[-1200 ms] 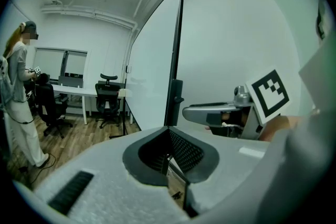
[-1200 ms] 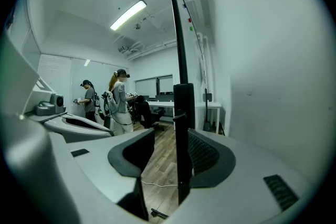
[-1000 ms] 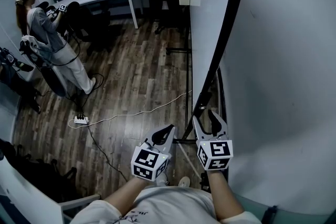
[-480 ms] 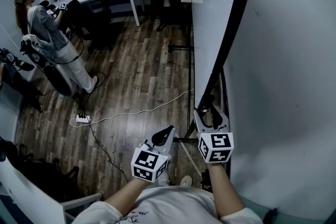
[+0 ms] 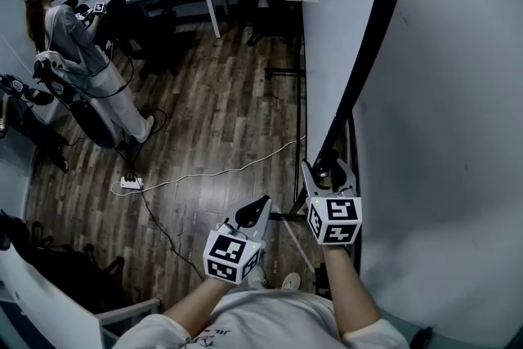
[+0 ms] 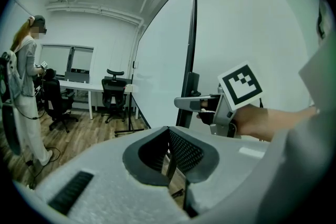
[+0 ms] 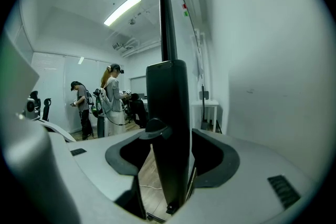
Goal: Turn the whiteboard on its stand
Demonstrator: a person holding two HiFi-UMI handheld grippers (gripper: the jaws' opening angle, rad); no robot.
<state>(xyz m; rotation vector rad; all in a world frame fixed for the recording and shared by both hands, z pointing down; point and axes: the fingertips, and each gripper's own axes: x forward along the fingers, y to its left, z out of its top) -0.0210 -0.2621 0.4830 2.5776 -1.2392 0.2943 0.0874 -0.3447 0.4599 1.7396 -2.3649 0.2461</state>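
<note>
1. The whiteboard [image 5: 441,94] stands upright and fills the right of the head view. Its dark edge frame [image 5: 372,37] runs down toward the person's hands.
2. The right gripper [image 5: 328,172] is at the whiteboard's lower edge. Its jaws have just been opening and now stand wide, straddling the edge frame [image 7: 169,128] without pinching it.
3. The left gripper [image 5: 260,204] hangs just left of the whiteboard, apart from it, with its jaws clenched on nothing.
4. The step in hand looks like a pause between grips: the board is released, and whether the turn is finished can't be told.
5. If more turn is wanted, the next move calls for closing the right jaws squarely on the edge frame, then swinging steadily so the stand doesn't rock.
6. Left of the whiteboard, a white cable [image 5: 212,174] crosses the wooden floor [image 5: 204,110], and another person [image 5: 73,53] stands well apart.
</note>
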